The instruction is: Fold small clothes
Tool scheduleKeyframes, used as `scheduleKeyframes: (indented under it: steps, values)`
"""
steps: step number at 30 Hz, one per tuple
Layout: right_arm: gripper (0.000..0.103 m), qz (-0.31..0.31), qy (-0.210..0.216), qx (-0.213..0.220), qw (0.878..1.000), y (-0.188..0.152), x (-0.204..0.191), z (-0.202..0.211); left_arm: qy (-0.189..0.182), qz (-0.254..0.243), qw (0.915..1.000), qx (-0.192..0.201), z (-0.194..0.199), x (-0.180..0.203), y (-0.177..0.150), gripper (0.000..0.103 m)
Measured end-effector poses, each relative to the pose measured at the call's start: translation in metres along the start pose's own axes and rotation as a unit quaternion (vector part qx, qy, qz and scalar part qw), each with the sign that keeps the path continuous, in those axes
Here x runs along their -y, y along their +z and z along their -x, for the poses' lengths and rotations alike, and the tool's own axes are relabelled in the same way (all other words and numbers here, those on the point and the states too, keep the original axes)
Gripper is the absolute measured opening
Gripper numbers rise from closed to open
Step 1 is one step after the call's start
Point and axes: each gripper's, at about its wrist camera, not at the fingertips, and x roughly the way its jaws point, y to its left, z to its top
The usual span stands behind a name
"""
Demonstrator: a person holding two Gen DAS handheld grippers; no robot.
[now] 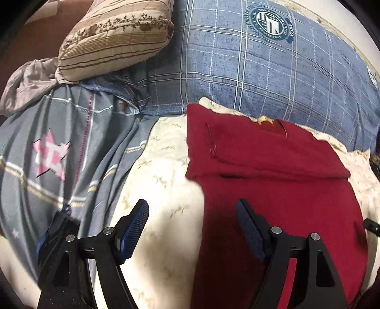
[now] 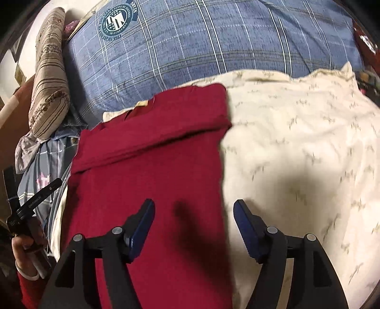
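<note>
Your left gripper (image 1: 192, 222) has its jaws spread wide and holds nothing; its left finger hangs over the cream bedsheet (image 1: 163, 166) and its right finger (image 1: 249, 228) hangs over the red garment (image 1: 273, 190), so the garment's left edge runs between them. Your right gripper (image 2: 194, 222) is wide apart too and holds nothing; here the left finger (image 2: 142, 228) is above the red garment (image 2: 152, 190) and the right one is above the cream bedsheet (image 2: 296, 154), with the garment's right edge between the two fingers. I cannot tell if any finger touches the cloth. The red garment lies flat on the cream sheet in a long narrow shape, and at its far end a part is folded over the body and makes a thick band across it. A small beige label (image 2: 142, 103) shows at that far end. Just behind the garment lies a large blue checked pillow (image 1: 261, 71) with a round dark green emblem (image 1: 270, 22). To the left is a grey checked blanket (image 1: 59, 147) with a pink star (image 1: 51, 154), and above it rests a beige striped cushion (image 1: 114, 45). In the right wrist view your left hand (image 2: 23, 249) appears at the left edge, and it holds the handle of the other gripper.
</note>
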Motion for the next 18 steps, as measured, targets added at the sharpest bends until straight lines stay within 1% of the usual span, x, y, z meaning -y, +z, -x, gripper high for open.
scheduleKeyframes:
  steps: [4,9,12,15,18]
  values:
    - [0.072,0.007,-0.001,0.005,1.0,-0.017,-0.002,0.015,-0.007,-0.004,0.9999,-0.012,0.022,-0.003,-0.022,0.075]
    - [0.078,0.021,-0.016,-0.006,1.0,-0.041,0.004,0.032,-0.046,0.006,0.998,-0.042,0.041,-0.006,-0.051,0.077]
    - [0.079,0.013,-0.019,-0.018,1.0,-0.056,0.014,0.039,-0.056,0.01,0.9964,-0.063,0.046,-0.007,-0.066,0.077]
    - [0.078,0.009,-0.007,-0.035,0.999,-0.07,0.02,0.041,-0.062,0.012,0.9945,-0.083,0.048,-0.005,-0.079,0.077]
    - [0.077,0.022,0.007,-0.035,0.999,-0.083,0.017,0.046,-0.065,0.014,0.9935,-0.092,0.049,-0.002,-0.088,0.077]
